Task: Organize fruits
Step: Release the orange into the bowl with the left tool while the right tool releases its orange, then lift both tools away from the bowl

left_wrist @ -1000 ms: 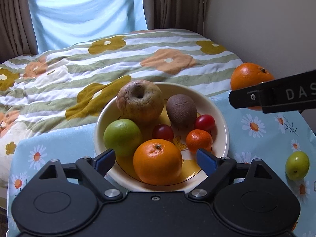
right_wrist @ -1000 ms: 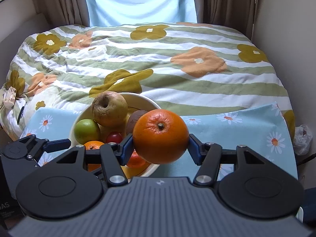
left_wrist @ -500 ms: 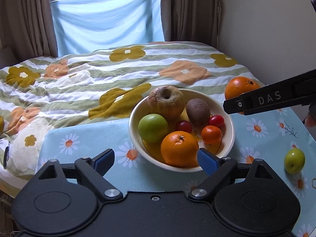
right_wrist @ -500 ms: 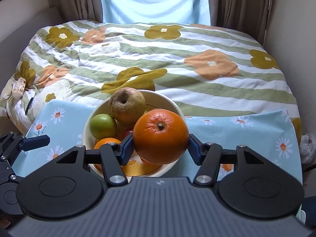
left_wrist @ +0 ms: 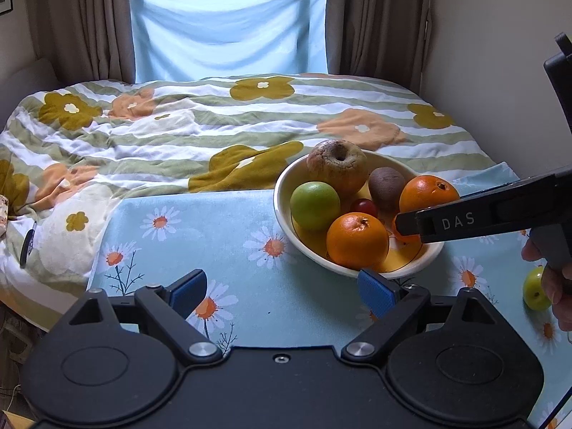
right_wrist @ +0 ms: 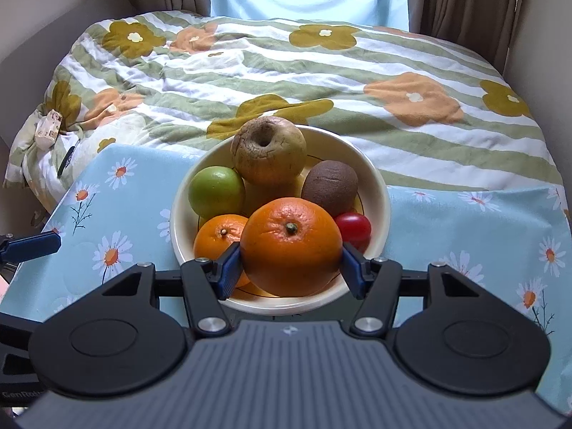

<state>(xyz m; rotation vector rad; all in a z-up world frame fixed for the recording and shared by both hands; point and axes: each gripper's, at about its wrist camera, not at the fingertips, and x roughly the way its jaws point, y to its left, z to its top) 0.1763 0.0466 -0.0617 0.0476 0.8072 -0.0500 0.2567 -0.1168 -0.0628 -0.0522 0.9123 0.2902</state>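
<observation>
A cream bowl [right_wrist: 375, 186] sits on the daisy-print table and holds a brown apple [right_wrist: 268, 150], a green apple [right_wrist: 216, 191], a kiwi [right_wrist: 330, 186], an orange [right_wrist: 218, 237] and a red tomato [right_wrist: 354, 227]. My right gripper [right_wrist: 290, 266] is shut on a large orange [right_wrist: 291, 246], held over the bowl's near side. In the left wrist view the bowl [left_wrist: 282, 193] is at upper right, and the held orange [left_wrist: 427, 193] shows above it. My left gripper [left_wrist: 282, 291] is open and empty, above the table left of the bowl.
A small green fruit [left_wrist: 534, 287] lies on the table at the right, beside the person's hand. A bed with a flowered striped quilt [right_wrist: 321, 71] lies behind the table. A wall [left_wrist: 500, 53] stands to the right.
My right gripper has carried the large orange forward and down over the bowl. My left gripper has pulled back and to the left, away from the bowl.
</observation>
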